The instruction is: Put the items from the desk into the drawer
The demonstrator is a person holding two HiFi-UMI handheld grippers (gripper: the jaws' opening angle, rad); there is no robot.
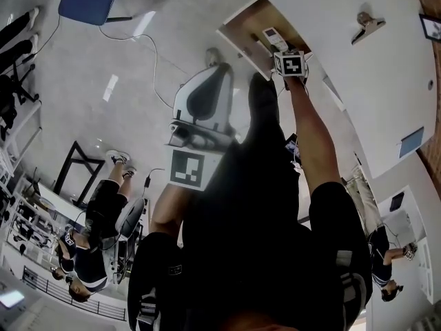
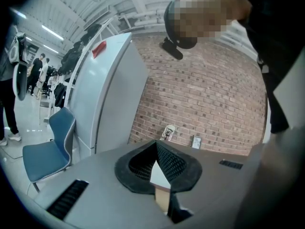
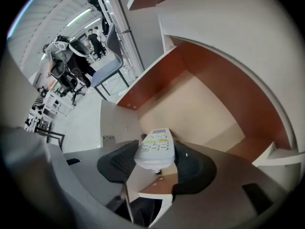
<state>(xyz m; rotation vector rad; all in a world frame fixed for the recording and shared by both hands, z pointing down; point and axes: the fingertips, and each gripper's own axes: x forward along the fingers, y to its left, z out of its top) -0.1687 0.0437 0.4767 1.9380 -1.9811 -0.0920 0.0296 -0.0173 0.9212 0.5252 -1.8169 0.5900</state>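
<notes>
- Right gripper (image 3: 155, 165): my jaws are closed on the white remote control (image 3: 155, 147), one black pad against each long side. Its keypad faces the camera.
- Remote control: at the centre of the right gripper view, over the pale floor of the open wooden drawer (image 3: 190, 111). I cannot tell whether it touches that floor. In the head view it lies within the drawer's outline at upper centre.
- Left gripper (image 2: 157, 151): my pads are together with nothing between them, facing a brick wall (image 2: 205, 94).
- Worktop (image 1: 358, 81): the white surface at the upper right of the head view, carrying a binder clip (image 1: 368, 25) and a flat blue item (image 1: 412, 142).
</notes>
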